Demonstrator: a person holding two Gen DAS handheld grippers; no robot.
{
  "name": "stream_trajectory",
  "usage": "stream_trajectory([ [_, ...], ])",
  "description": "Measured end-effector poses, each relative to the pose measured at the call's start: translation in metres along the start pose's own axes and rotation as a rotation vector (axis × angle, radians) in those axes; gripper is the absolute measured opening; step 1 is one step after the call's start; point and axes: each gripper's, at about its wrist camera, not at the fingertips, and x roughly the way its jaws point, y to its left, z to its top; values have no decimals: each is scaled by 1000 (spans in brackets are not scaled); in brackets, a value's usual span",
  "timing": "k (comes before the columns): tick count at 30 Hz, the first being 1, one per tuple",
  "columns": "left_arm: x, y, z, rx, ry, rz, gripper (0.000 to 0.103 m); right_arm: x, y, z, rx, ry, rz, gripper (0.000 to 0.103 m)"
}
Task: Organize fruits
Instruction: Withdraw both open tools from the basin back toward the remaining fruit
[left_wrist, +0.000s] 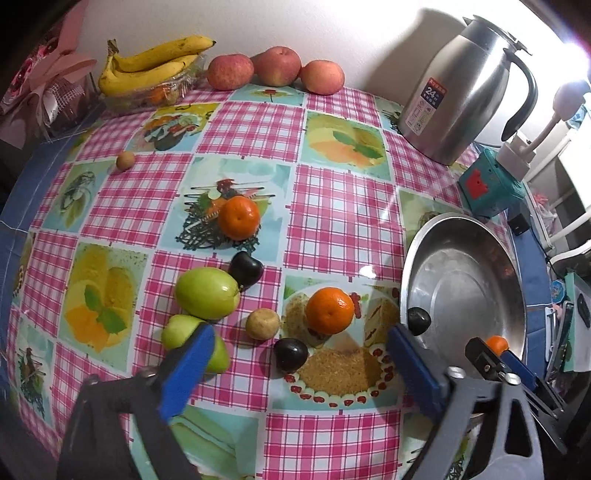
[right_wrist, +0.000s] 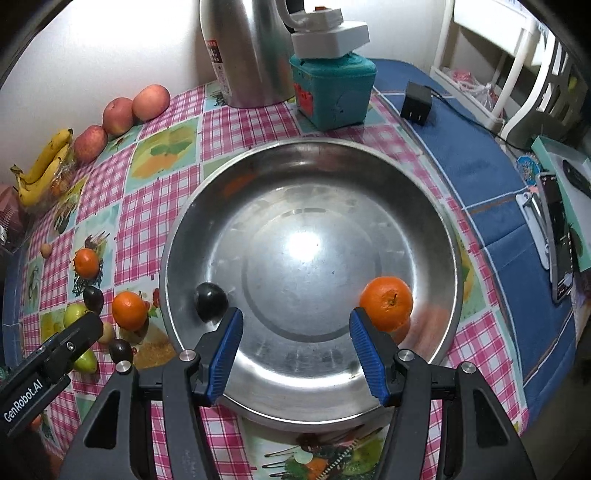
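Note:
A steel bowl (right_wrist: 258, 177) holds a dark plum (right_wrist: 211, 301) and an orange (right_wrist: 386, 303). My right gripper (right_wrist: 295, 332) is open and empty over the bowl's near side, the orange just past its right finger. On the checked cloth lie two oranges (left_wrist: 328, 310) (left_wrist: 238, 217), two dark plums (left_wrist: 290, 354) (left_wrist: 245, 269), two green fruits (left_wrist: 207, 292) (left_wrist: 177, 330) and a small tan fruit (left_wrist: 262, 324). My left gripper (left_wrist: 299, 354) is open and empty above the near plum. The bowl (left_wrist: 480, 236) is to its right.
Bananas in a clear tray (left_wrist: 147, 70) and three apples (left_wrist: 275, 68) line the back wall. A steel kettle (left_wrist: 458, 92), a teal box (left_wrist: 491, 184) and a charger (right_wrist: 416, 104) stand behind the bowl. A small tan fruit (left_wrist: 125, 161) lies far left.

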Motion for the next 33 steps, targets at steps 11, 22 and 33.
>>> stream_trajectory([
  [11,-8,3,-1,52,-69,97,103,1,-1,-2,13,-24,7,86],
  [22,-21,13,0,54,-121,104,103,-12,6,-3,5,-140,49,89],
  [33,-33,32,3,56,-166,125,103,-18,16,-11,10,-193,75,89],
])
